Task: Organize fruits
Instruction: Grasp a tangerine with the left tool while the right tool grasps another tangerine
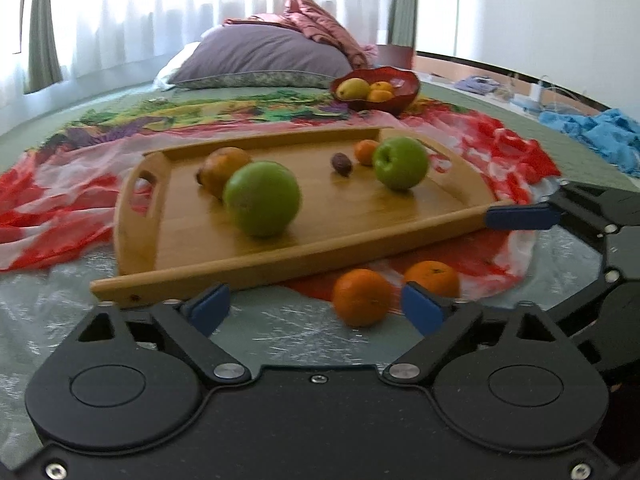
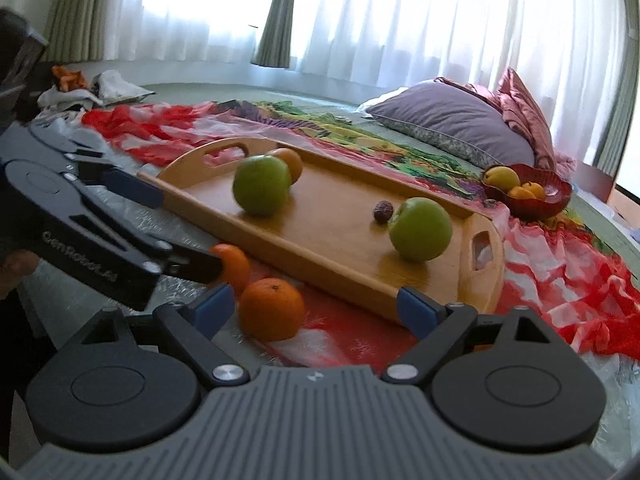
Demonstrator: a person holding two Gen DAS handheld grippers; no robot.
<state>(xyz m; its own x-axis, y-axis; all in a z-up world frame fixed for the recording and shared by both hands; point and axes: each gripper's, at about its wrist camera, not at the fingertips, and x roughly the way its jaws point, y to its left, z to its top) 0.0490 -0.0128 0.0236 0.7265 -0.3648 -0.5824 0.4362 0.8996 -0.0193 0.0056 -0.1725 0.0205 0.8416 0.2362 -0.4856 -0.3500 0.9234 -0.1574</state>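
A wooden tray (image 1: pixel 352 204) (image 2: pixel 344 216) lies on the bed with two green apples (image 1: pixel 262 199) (image 1: pixel 400 168) (image 2: pixel 262 185) (image 2: pixel 420 229), a brownish fruit (image 1: pixel 222 168), a small orange (image 1: pixel 366 152) and a dark fig (image 1: pixel 341 164) (image 2: pixel 383 211). Two oranges (image 1: pixel 362 297) (image 1: pixel 434 276) (image 2: pixel 272 309) (image 2: pixel 234 264) lie on the cloth in front of the tray. My left gripper (image 1: pixel 316 310) is open, with the nearer orange between its fingers. My right gripper (image 2: pixel 316 306) is open, just behind the other orange. A red bowl (image 1: pixel 404 94) (image 2: pixel 556 200) holds yellow fruits.
A red and white scarf (image 1: pixel 60 208) and clear plastic sheet (image 1: pixel 40 304) cover the green bedspread. A purple pillow (image 1: pixel 260 56) and pink cloth lie at the back. Blue cloth (image 1: pixel 600 132) lies at the right. Curtains hang behind.
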